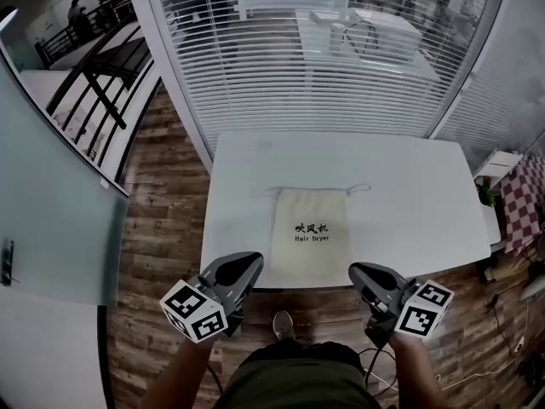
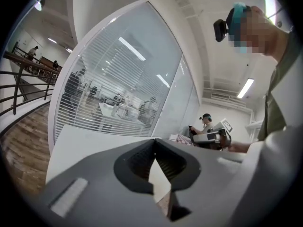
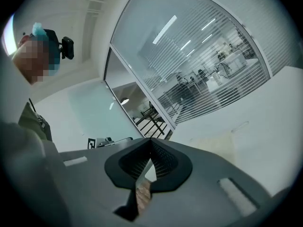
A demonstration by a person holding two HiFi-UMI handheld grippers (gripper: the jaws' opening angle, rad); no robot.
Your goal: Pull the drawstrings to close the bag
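Note:
A beige drawstring bag [image 1: 311,233] printed "Hair Dryer" lies flat on the white table [image 1: 409,194], its mouth at the far end. Thin drawstrings trail from the mouth to the left [image 1: 262,192] and to the right [image 1: 358,187]. My left gripper [image 1: 245,265] hovers at the table's front edge, just left of the bag's bottom, shut and empty [image 2: 155,143]. At the bag's bottom right, my right gripper [image 1: 362,273] is also shut on nothing [image 3: 151,143]. In the right gripper view the bag [image 3: 218,145] shows faintly on the table.
A curved glass wall with blinds [image 1: 324,58] stands behind the table. Wooden floor [image 1: 166,194] surrounds it. A checked cloth [image 1: 521,203] and a small plant [image 1: 485,194] sit at the right. My shoe [image 1: 283,324] is below the table edge. A seated person [image 2: 206,122] is far off.

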